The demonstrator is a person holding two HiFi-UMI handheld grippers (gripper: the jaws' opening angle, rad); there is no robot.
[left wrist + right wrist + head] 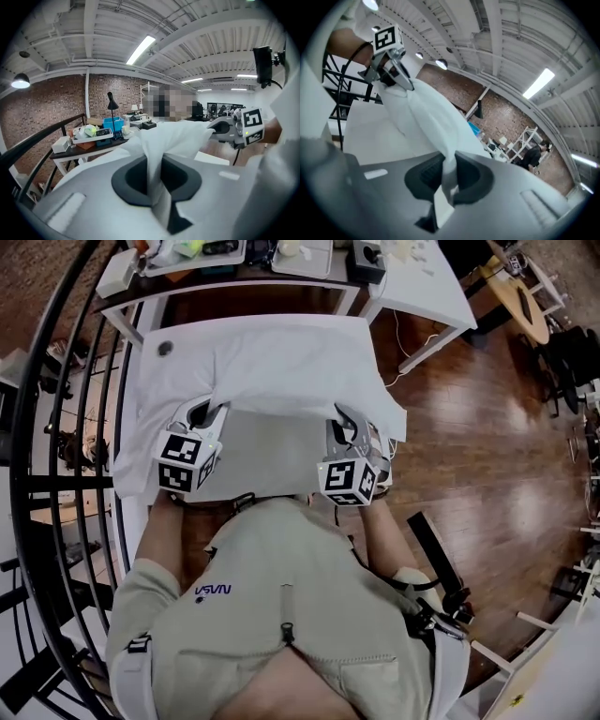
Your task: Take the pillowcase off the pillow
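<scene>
Over the white bench (155, 334), I'm lifting the pillowcase (291, 362), with left gripper (204, 411) and right gripper (342, 416) both clamping its fabric.

Left tongs (210, 411) clamping pillowcase (281, 367), right tongs (343, 414) likewise

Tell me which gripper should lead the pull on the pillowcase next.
Left, narrowly. Both grippers are shut on the near edge of the pillowcase, cloth stretched between them. The left gripper holds a thicker bunch in its jaws; the right gripper pinches a thinner strip that looks likelier to slip.
</scene>
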